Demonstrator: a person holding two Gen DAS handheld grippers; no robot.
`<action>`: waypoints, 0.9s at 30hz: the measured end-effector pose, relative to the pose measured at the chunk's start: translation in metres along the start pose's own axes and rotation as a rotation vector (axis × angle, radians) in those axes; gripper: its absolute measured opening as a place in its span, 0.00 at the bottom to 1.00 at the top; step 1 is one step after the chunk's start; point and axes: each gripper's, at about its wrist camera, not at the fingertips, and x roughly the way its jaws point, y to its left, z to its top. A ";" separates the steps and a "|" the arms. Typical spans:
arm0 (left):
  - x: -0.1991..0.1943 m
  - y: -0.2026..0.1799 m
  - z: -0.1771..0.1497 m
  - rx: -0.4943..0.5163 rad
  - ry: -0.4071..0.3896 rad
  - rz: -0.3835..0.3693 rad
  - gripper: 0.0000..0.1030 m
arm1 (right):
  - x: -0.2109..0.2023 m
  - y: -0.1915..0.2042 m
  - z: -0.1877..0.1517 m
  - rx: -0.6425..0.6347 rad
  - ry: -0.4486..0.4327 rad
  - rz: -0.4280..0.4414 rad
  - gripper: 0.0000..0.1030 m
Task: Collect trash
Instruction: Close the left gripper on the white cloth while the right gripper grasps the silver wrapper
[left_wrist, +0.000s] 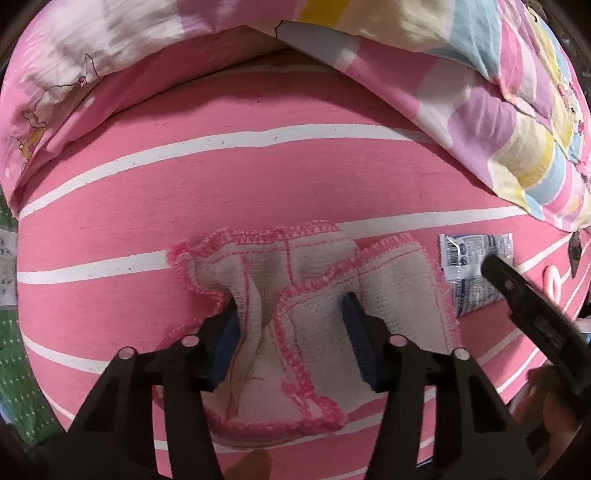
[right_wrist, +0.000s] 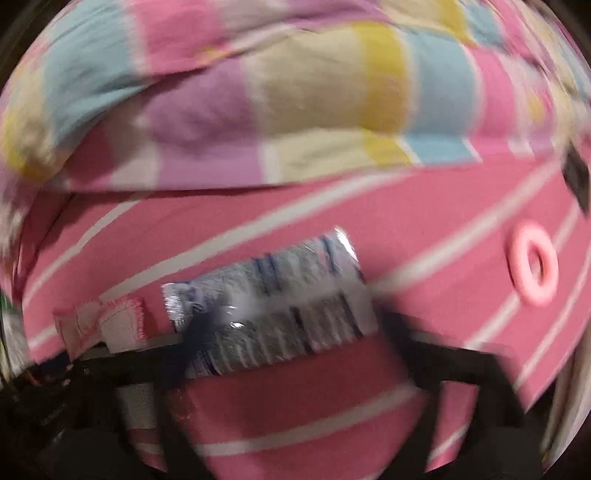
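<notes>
A white cloth with pink stitched edges (left_wrist: 295, 295) lies crumpled on the pink striped bed sheet (left_wrist: 221, 177). My left gripper (left_wrist: 291, 325) is open, its blue-padded fingers (left_wrist: 356, 332) straddling a fold of the cloth. A silver and blue foil wrapper (left_wrist: 469, 266) lies just right of the cloth. My right gripper (right_wrist: 284, 325) is open around the wrapper (right_wrist: 273, 291), one finger at each end; this view is motion-blurred. The right gripper's black finger also shows in the left wrist view (left_wrist: 517, 291), over the wrapper.
A pastel checked quilt (left_wrist: 498, 122) is bunched at the back and right. A pink pillow (left_wrist: 74, 85) lies at the back left. A pink ring (right_wrist: 533, 266) sits on the sheet right of the wrapper. A green patterned surface (left_wrist: 18, 369) shows past the bed's left edge.
</notes>
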 end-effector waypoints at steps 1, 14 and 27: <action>0.000 -0.002 0.000 -0.002 0.002 -0.006 0.46 | -0.003 -0.006 -0.003 0.044 0.005 0.016 0.96; -0.009 -0.007 0.012 0.042 0.013 -0.032 0.31 | 0.005 -0.003 -0.052 0.222 0.023 0.054 0.96; 0.000 -0.031 0.029 0.094 0.039 -0.026 0.33 | 0.030 0.016 -0.014 0.183 0.013 -0.001 0.56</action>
